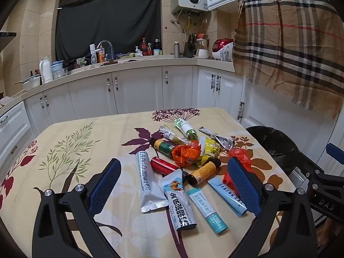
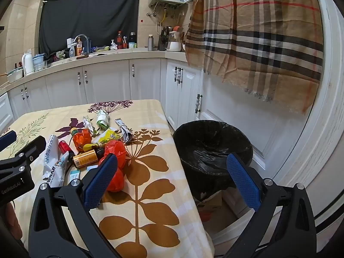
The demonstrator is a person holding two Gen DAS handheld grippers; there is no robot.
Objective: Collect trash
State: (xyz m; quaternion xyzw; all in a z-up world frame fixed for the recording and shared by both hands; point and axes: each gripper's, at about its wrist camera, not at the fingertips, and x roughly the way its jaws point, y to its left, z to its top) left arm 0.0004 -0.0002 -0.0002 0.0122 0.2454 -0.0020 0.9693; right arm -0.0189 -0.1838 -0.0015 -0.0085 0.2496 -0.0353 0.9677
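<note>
I found the left gripper [image 1: 174, 185] spread wide and empty above the trash pile [image 1: 189, 161] on the table [image 1: 64, 150]. My right gripper [image 2: 172, 180], equally wide and empty, hung between table edge and black-lined bin [image 2: 212, 142].

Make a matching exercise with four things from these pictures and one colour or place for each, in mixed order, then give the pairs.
Things:
1. trash bin
2. small can
3. crumpled plastic bag
4. scarf

Descriptions:
A. hanging in front of the white cabinets
B. dark red, lying on the table
C. on the floor beside the table, lined with a black bag
D. bright red-orange, on the table near the edge closest to the bin

Pairs: 1-C, 2-B, 3-D, 4-A
</note>
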